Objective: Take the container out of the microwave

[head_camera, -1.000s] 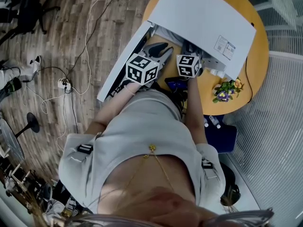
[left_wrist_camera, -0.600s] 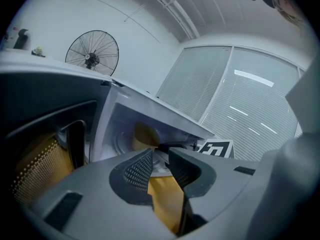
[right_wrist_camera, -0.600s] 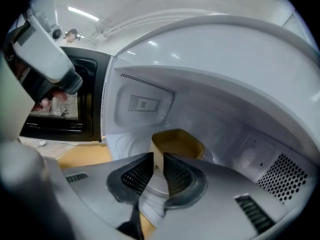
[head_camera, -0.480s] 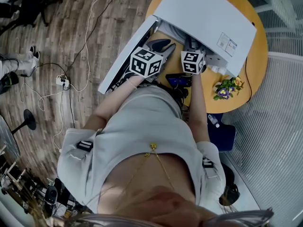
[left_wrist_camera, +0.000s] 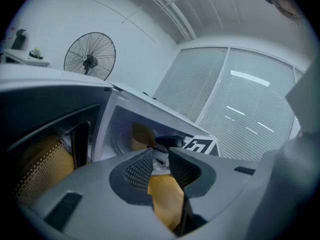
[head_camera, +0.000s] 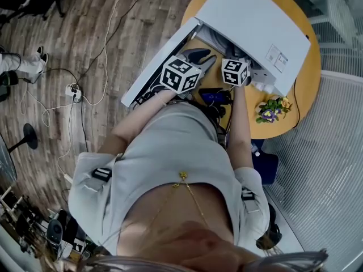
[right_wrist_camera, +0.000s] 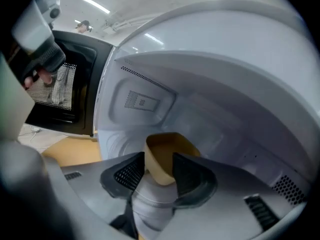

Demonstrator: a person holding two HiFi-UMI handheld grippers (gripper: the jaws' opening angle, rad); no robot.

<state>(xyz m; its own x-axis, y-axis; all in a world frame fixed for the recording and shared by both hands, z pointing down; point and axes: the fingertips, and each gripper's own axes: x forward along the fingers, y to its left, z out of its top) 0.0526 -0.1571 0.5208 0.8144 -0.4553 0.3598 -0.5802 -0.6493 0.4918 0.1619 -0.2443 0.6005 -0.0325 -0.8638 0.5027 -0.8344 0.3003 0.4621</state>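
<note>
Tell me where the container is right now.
In the right gripper view the container sits low and central inside the open microwave, its door swung out to the left.

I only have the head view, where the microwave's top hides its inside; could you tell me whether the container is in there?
Observer: Yes, a tan container stands inside the microwave, seen in the right gripper view.
Operator: Is the right gripper holding it?
Observer: No; the right gripper has just been opening its jaws, and the container sits between them, ungripped.
Operator: And the left gripper?
Observer: The left gripper is open with nothing between its jaws, just outside the opening.
</note>
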